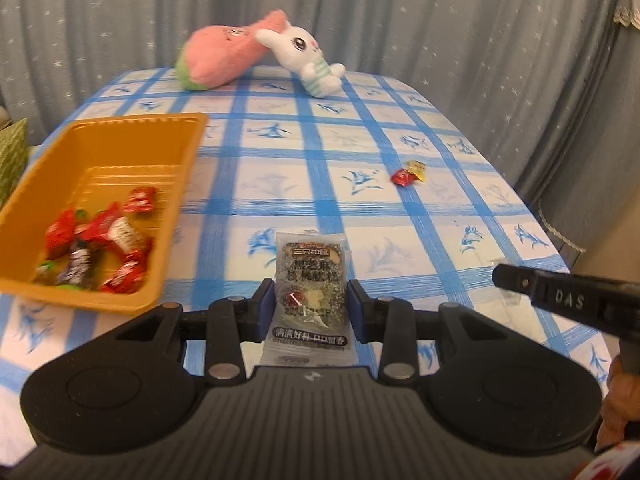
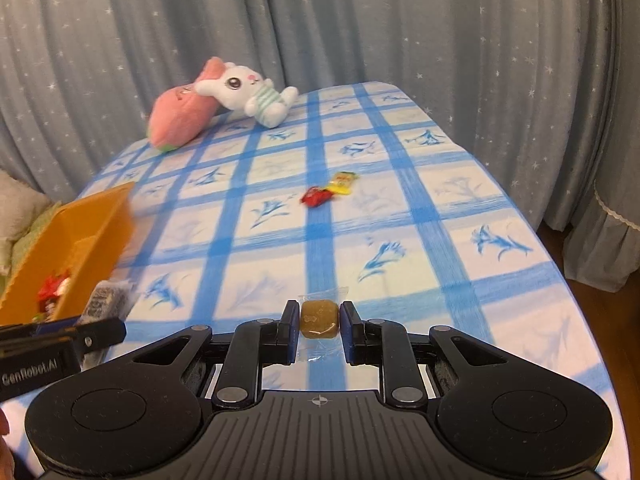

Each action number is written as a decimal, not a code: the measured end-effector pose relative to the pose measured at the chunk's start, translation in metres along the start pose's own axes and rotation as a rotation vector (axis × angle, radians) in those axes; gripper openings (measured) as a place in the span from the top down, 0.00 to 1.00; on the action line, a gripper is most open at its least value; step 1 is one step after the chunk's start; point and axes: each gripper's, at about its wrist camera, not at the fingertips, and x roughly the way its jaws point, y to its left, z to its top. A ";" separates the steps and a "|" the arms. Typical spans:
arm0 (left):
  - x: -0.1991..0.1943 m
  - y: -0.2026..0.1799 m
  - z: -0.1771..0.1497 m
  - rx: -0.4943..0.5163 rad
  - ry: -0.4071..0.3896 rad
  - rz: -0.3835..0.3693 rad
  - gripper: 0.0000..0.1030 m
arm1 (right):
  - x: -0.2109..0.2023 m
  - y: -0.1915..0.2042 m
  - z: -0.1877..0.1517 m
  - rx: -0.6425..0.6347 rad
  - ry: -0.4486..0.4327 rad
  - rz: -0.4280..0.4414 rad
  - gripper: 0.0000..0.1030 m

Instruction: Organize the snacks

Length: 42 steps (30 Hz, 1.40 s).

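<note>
Sesame snack packet in left gripper points lengthwise away.

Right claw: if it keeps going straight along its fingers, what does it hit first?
Probably bare tablecloth. The right claw, shut on a brown candy, points down at the cloth; the red candy and yellow candy lie farther along, though depth is unclear.

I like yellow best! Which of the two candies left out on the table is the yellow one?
The yellow candy is the farther one, touching the red candy nearer the claws.
</note>
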 end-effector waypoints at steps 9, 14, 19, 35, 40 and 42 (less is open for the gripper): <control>-0.052 0.021 -0.001 -0.037 -0.049 0.036 0.67 | -0.035 0.049 -0.010 -0.080 -0.024 0.067 0.79; -0.072 0.031 0.000 -0.034 -0.065 0.055 0.67 | -0.047 0.074 -0.007 -0.124 -0.041 0.105 0.79; -0.089 0.042 -0.001 -0.050 -0.082 0.070 0.67 | -0.055 0.093 -0.002 -0.148 -0.057 0.134 0.79; -0.116 0.090 -0.002 -0.115 -0.109 0.134 0.67 | -0.052 0.150 -0.001 -0.227 -0.058 0.217 0.79; -0.118 0.103 -0.004 -0.133 -0.108 0.146 0.67 | -0.047 0.167 0.000 -0.248 -0.057 0.236 0.79; -0.118 0.108 -0.003 -0.138 -0.108 0.150 0.67 | -0.044 0.172 0.001 -0.255 -0.056 0.243 0.79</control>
